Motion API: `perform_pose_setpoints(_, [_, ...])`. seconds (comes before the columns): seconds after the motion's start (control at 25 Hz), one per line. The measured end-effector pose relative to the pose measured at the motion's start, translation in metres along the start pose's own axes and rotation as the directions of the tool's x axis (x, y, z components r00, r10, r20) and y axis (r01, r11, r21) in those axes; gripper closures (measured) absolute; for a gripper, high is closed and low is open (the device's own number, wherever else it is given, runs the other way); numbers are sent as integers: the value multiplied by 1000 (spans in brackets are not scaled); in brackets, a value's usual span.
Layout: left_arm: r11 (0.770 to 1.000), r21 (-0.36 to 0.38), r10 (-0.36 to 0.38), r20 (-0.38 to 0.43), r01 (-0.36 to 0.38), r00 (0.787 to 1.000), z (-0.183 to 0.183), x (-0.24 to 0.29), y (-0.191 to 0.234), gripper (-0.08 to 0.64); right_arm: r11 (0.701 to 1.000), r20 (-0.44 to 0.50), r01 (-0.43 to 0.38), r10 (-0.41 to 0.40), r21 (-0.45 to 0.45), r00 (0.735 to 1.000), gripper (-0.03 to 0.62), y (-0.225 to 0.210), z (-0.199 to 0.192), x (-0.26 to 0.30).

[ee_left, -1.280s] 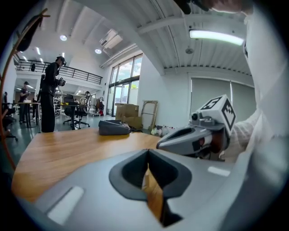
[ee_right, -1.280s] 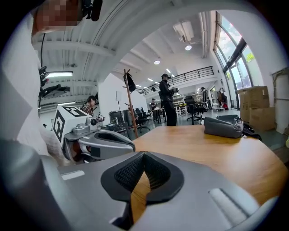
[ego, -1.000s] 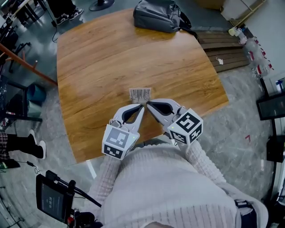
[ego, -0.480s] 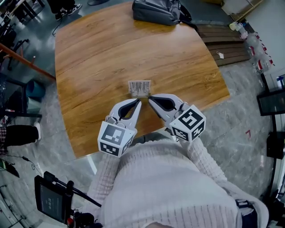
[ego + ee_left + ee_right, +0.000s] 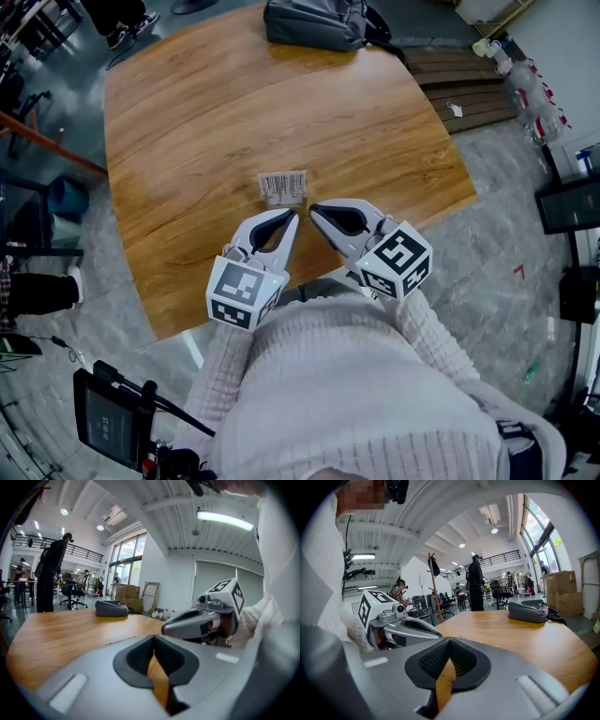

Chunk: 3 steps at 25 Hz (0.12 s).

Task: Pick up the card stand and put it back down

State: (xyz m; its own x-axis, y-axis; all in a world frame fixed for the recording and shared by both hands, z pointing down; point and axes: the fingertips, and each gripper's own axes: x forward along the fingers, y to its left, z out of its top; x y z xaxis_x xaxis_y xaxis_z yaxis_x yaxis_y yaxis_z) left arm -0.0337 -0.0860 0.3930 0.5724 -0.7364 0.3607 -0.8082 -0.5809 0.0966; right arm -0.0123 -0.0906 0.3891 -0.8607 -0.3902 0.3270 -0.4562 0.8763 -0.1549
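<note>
Table [image 5: 187, 122] | left gripper [image 5: 293, 217], right gripper [image 5: 313, 208] closed, pointing toward card stand [image 5: 283, 187]

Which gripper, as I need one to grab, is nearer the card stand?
Left, narrowly. The left gripper is just short of the near edge of the card stand; the right gripper sits off its near right corner.

My left tool [image 5: 292, 217]: grey moulded shell, two curved jaws lined with black ribbed pads, and at the rear a white cube [image 5: 246, 295] printed with black square markers. My right tool [image 5: 314, 208]: same make, same markings. Worn: cream ribbed-knit sweater [image 5: 347, 394], long sleeves [image 5: 221, 373].
</note>
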Motion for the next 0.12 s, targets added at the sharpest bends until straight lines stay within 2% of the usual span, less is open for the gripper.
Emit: perform_pose_setpoints(0.12, [1000,5,-10,-5,10,1000,0,5,-3,552,1000,-9,2,-2,7,1000,594,-4,-3,-2])
